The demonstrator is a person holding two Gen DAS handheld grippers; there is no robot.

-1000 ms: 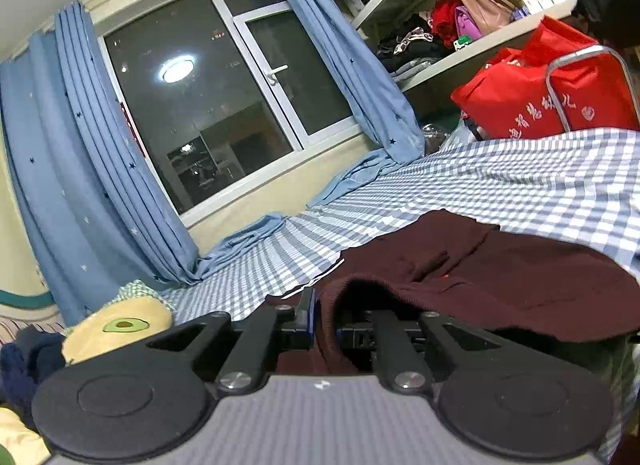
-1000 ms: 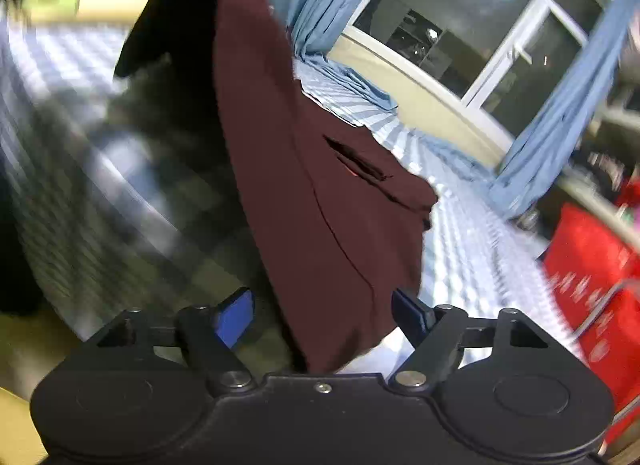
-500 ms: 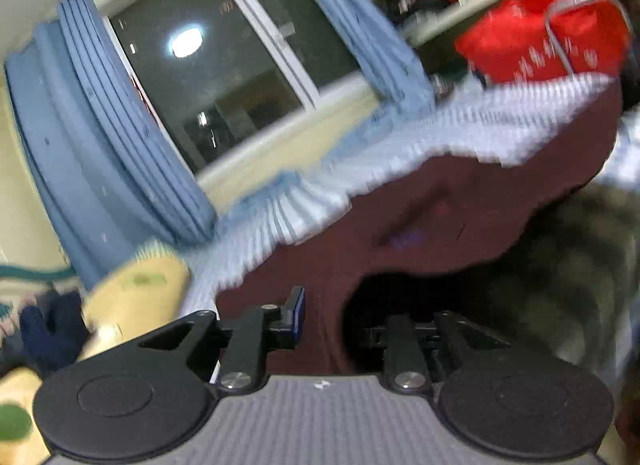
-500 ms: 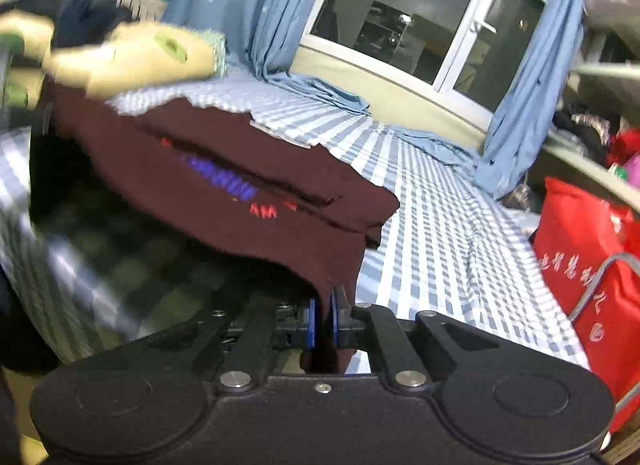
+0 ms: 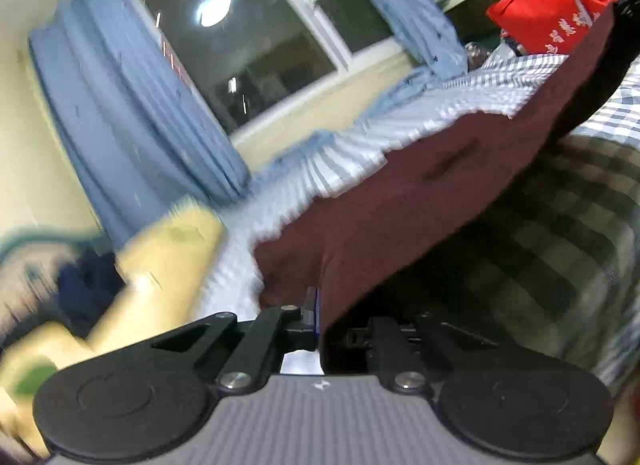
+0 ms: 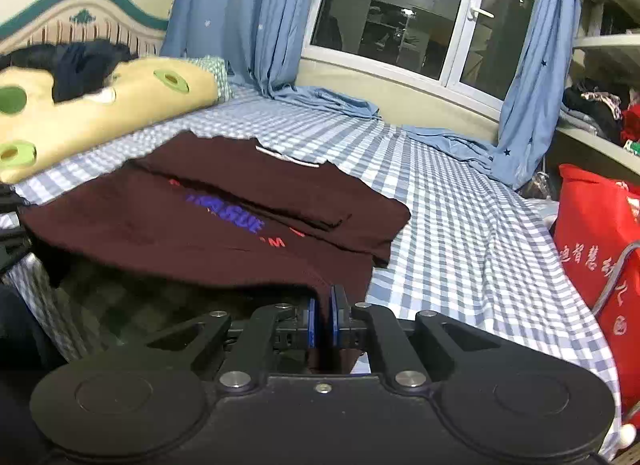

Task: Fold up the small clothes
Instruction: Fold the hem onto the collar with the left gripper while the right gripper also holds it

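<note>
The right gripper (image 6: 322,319) pinches the near hem of the dark maroon cotton T-shirt (image 6: 248,217); the left gripper (image 5: 320,315) clamps the hem's other corner. The shirt stretches ahead of both fingertips across the blue checked bedsheet (image 6: 460,225), its hem running between them. A yellow avocado-print pillow (image 6: 100,105) lies beyond, left.

Matt maroon cloth shirt (image 6: 248,221) on checked woven bedsheet (image 6: 448,225).
</note>
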